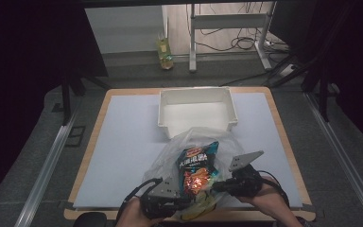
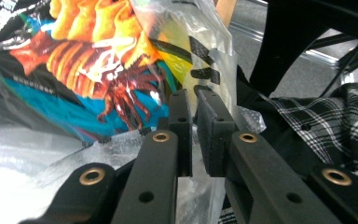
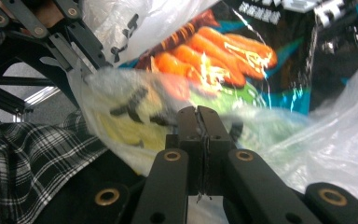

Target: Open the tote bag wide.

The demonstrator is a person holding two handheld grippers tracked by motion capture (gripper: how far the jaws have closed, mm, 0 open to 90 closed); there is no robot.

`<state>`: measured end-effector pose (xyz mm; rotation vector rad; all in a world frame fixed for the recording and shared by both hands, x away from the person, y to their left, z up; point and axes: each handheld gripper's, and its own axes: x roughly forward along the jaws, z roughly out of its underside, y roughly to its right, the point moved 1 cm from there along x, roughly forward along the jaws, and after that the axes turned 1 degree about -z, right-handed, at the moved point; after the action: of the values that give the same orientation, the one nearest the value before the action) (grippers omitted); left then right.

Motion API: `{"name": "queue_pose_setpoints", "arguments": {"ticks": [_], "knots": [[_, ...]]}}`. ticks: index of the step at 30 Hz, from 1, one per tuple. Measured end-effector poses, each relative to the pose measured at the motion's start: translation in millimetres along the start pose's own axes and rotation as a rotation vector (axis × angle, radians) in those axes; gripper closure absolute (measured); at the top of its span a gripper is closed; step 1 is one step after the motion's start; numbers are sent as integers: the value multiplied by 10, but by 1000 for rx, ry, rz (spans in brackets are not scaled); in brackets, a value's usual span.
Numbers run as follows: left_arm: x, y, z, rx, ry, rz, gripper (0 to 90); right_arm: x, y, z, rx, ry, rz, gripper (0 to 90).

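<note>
A clear plastic bag [image 1: 166, 158] lies near the table's front edge with a blue and black snack packet [image 1: 197, 166] inside it. My left gripper [image 1: 176, 195] is at the bag's near left rim. In the left gripper view its jaws [image 2: 193, 95] stand almost together with the bag's film [image 2: 200, 32] pinched between them, the packet [image 2: 74, 70] just behind. My right gripper [image 1: 219, 186] holds the near right rim. Its jaws [image 3: 196, 112] are shut on the film [image 3: 121, 112] in front of the packet [image 3: 223, 51].
A white bin [image 1: 194, 90] stands open at the back middle of the pale mat [image 1: 123, 137], just beyond the bag. A bottle [image 1: 165, 52] stands on the floor past the table. A plaid garment [image 2: 335, 112] is close below the grippers.
</note>
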<state>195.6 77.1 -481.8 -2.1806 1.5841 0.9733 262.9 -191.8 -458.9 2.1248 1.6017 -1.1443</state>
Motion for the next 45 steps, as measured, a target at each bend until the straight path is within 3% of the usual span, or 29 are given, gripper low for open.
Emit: {"name": "queue_pose_setpoints", "arguments": {"ticks": [5,7,11,14,22,24,25,26,30,36,39,42,45], "knots": [[36,104,116,-7,-14,-26,821,-72,-19,-93,-10,49,18,874],[51,155,184,-5,-30,-57,822,-65,-29,-154,-17,63,26,873],[64,181,259,-14,-50,-76,824,-16,-30,-194,-23,61,40,873],[99,197,368,-40,-80,-89,831,13,-7,-132,-7,52,44,870],[171,230,427,-42,-112,-80,828,-76,50,132,54,61,47,868],[191,221,428,-41,-118,-103,829,-105,63,215,77,63,44,867],[205,203,432,-42,-115,-134,830,-115,70,259,83,62,42,868],[205,203,432,-42,-115,-134,832,-125,77,302,91,60,43,868],[227,125,392,-47,-88,-174,837,-169,93,462,116,47,29,868],[252,-56,379,-51,-87,-205,839,-127,129,620,145,10,20,870],[244,-140,388,-75,-83,-220,839,-95,148,646,150,-3,33,870],[224,-339,359,-97,-87,-253,837,-25,222,665,168,-12,48,871],[236,-440,331,-114,-93,-254,835,9,262,656,174,-19,53,872]]}}
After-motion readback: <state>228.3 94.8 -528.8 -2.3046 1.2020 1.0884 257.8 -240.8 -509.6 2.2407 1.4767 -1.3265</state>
